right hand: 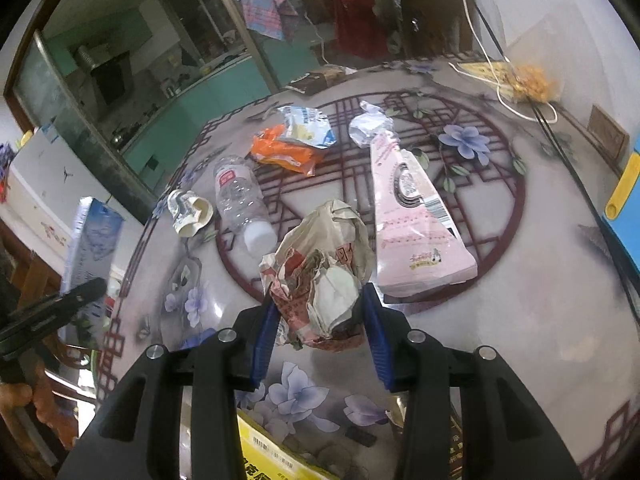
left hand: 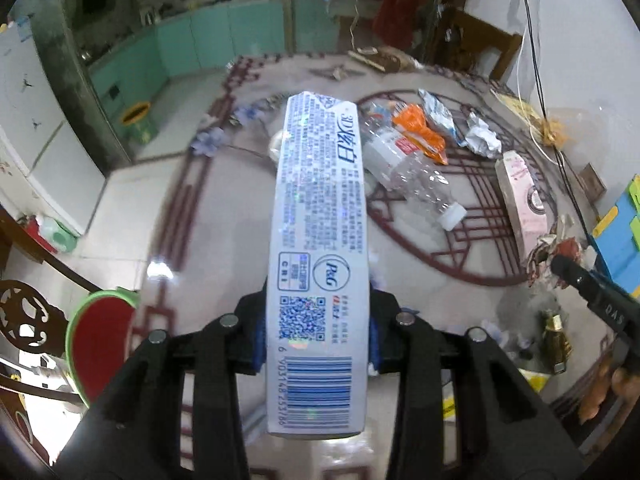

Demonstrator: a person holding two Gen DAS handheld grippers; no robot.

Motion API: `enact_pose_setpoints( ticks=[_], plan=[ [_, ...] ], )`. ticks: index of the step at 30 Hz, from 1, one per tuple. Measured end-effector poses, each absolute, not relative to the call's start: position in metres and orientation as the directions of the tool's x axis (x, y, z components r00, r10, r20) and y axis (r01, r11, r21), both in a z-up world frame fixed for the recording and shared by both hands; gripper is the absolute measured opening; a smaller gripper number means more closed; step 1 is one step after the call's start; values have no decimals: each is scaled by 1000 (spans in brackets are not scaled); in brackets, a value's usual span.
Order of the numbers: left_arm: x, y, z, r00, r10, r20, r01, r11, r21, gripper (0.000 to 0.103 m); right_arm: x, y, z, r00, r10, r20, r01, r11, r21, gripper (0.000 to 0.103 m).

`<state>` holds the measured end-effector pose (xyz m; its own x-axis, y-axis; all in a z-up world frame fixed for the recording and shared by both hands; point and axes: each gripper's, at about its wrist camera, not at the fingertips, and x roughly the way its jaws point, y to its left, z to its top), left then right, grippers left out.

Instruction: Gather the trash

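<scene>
Left wrist view: left claw (left hand: 318,320) grips a toothpaste box (left hand: 318,240); right claw (right hand: 320,320) clamps crumpled paper (right hand: 320,276) above the counter (right hand: 520,300).

- Long white-and-blue cardboard toothpaste box (left hand: 320,240), left wrist view: large "3D" followed by Chinese characters along the upper side panel.
- Same box: "P&G" in an oval emblem, mid-length.
- Same box: small framed field reading "C R I"; adjoining fine print illegible.
- Same box: blue QR code, then a barcode at the near end with digits "6 903148 253786"; last digits uncertain.
- Black gripper finger (left hand: 600,300) at the right edge: raised letters "DAS".
- Yellow printed carton (right hand: 272,456), right wrist view: barcode and black Chinese characters, illegible.
- Pink tapered carton (right hand: 416,232): round seal and barcode, text too small to read.
</scene>
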<state>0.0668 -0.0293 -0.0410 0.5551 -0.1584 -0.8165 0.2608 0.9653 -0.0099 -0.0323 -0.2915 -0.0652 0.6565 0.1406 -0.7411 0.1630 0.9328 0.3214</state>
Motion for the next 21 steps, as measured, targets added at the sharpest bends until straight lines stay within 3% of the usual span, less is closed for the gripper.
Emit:
enact_pose_setpoints(
  ticks=[4, 21],
  plan=[
    [70, -9, -52, 539, -193, -820, 221, 972, -83, 36, -38, -278, -58, 677, 101, -729, 135, 957, 258, 40],
    [59, 66, -33, 596, -212, -774, 114, 977, -179, 36, -44, -252, -39, 727, 18, -686, 115, 982, 148, 40]
  ],
)
